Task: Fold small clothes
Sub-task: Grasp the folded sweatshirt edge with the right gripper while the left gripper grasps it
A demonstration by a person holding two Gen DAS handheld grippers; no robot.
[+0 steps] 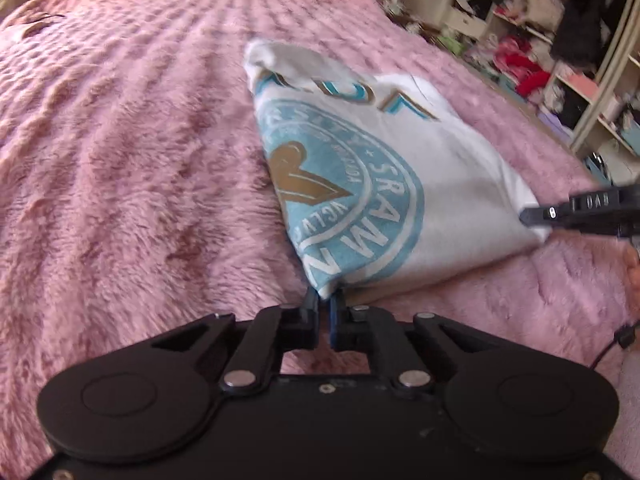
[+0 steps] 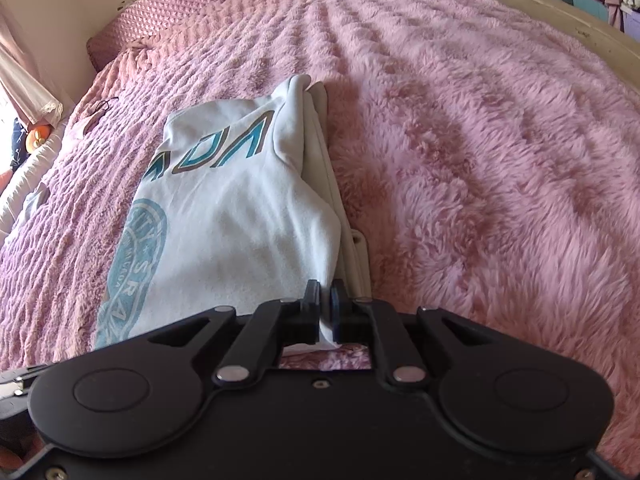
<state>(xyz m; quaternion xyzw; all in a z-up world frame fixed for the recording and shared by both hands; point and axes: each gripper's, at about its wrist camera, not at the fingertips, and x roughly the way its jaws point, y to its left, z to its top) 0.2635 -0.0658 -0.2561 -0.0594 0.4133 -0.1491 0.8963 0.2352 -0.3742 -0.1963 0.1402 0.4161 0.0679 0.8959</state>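
White shirt with a teal print lies partly folded on the pink fuzzy blanket. Left gripper is pinched onto the near corner of the hem; the shirt runs off toward 12–1 o'clock, long axis pointing away. Right gripper is pinched onto the other near corner, cloth caught between its fingers. Both sit equally close on the near edge, so the next fold likely carries that edge forward to 12. Right view shows stacked folded layers at the 1 o'clock edge; left view shows the right gripper's finger at 3, plus cluttered shelves.
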